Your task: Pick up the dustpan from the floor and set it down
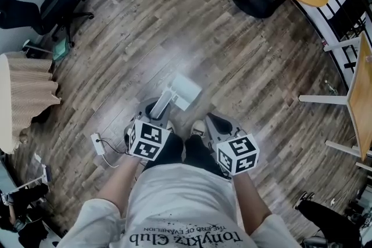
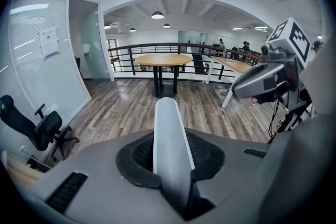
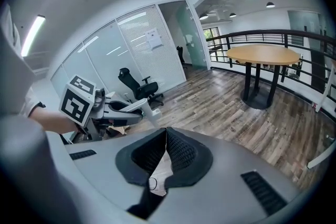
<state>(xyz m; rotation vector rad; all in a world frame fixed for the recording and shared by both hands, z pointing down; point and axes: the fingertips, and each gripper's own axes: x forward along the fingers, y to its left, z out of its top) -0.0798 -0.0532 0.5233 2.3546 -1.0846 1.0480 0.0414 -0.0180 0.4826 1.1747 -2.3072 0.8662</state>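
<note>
- Head view: dustpan (image 1: 185, 90) clamped by its handle (image 1: 164, 103) in the left gripper (image 1: 156, 110), out front over the wood floor (image 1: 174, 20). Long axis toward 1 o'clock, pan end farthest out. Pale grey-white plastic, slim handle, boxy pan.
- Left gripper view: jaws squeezed tight on that handle, pointing straight to 12 o'clock. Smooth with a rounded tip.
- Right gripper view: right gripper (image 3: 164, 135) pinched together at the tips, nothing caught. Dustpan handle off at 9 o'clock.
</note>
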